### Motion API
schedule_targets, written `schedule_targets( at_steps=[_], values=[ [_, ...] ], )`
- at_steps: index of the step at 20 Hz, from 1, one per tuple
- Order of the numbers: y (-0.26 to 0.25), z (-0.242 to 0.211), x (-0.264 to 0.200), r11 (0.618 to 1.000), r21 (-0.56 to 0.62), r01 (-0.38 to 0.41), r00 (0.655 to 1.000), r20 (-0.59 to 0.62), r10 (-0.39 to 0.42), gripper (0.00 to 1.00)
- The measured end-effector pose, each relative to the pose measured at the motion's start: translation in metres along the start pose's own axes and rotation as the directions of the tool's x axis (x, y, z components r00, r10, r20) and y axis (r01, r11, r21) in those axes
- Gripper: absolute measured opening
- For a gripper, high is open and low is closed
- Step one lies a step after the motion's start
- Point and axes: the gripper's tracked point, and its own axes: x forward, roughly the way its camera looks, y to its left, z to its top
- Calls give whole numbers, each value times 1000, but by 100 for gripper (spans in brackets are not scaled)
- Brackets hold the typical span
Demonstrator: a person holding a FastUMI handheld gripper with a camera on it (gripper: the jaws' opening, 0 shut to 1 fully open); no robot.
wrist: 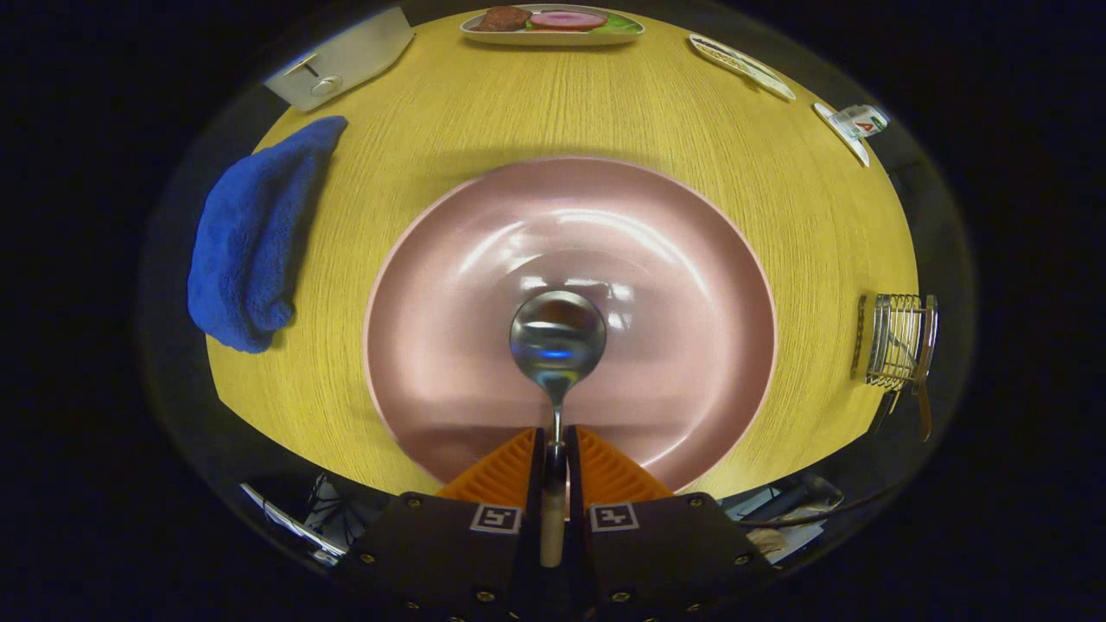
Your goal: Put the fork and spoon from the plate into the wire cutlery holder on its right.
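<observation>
My gripper [554, 442] is shut on the handle of a metal spoon [557, 341], whose bowl sticks out just ahead of the orange fingers [499, 471]. The spoon hangs over the middle of a large pink plate [449, 285] on the yellow wooden table [691, 130]. The plate looks bare under the spoon. The wire cutlery holder [899, 341] stands to the right of the plate near the table's edge, with a wooden-handled utensil in it that I take for the fork; its head is hidden.
A blue towel [251, 233] lies left of the plate. Beyond the plate sit a grey box [341, 60], a tray of food [553, 23], a flat white dish [743, 65] and a small packet [855, 121].
</observation>
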Motion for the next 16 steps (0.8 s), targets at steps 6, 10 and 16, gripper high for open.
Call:
schedule_targets(
  at_steps=[6, 10, 16],
  values=[
    [-13, -2, -13, 999, 1, 41, 999, -21, -41, 4],
    [-28, 7, -30, 997, 14, 81, 997, -3, -81, 4],
    [-74, 17, -66, 981, 33, 192, 981, 9, -193, 4]
  ],
)
